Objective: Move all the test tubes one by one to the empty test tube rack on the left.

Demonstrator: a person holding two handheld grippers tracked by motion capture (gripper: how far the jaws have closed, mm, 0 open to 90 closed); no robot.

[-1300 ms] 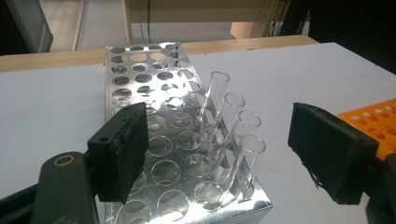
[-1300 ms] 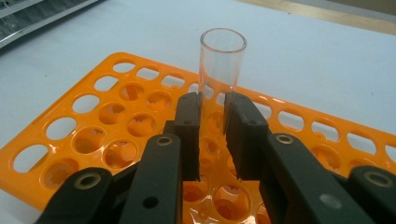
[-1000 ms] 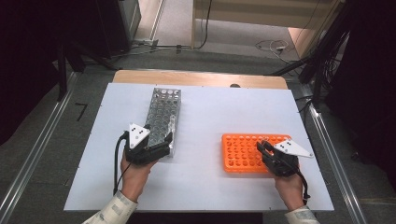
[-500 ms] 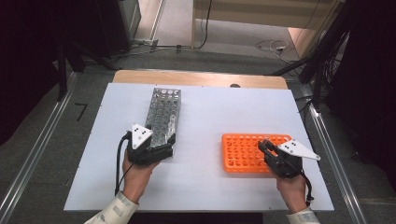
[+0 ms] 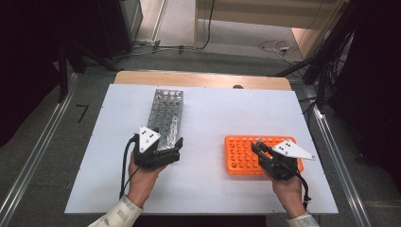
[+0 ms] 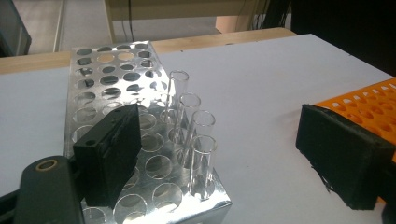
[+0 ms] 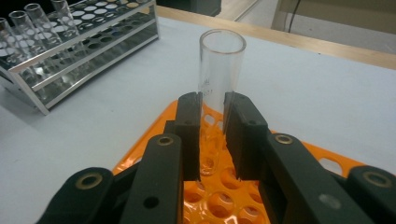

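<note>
My right gripper (image 7: pixel 212 140) is clamped on a clear tube (image 7: pixel 219 79), upright, its lower end over the holes of the orange rack (image 5: pixel 241 153). My left gripper (image 5: pixel 166 152) has just been opening; its jaws stand wide at the near end of the metal rack (image 6: pixel 154 116), four tubes (image 6: pixel 191 140) between them, untouched.

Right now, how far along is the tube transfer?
Early. Done: none seated that I can see; the visible holes of the orange rack look empty. In hand: the right gripper is shut on one glass tube, upright over the orange rack. Left: four tubes stand in the metal rack, with the left gripper open around that rack's near end.
</note>
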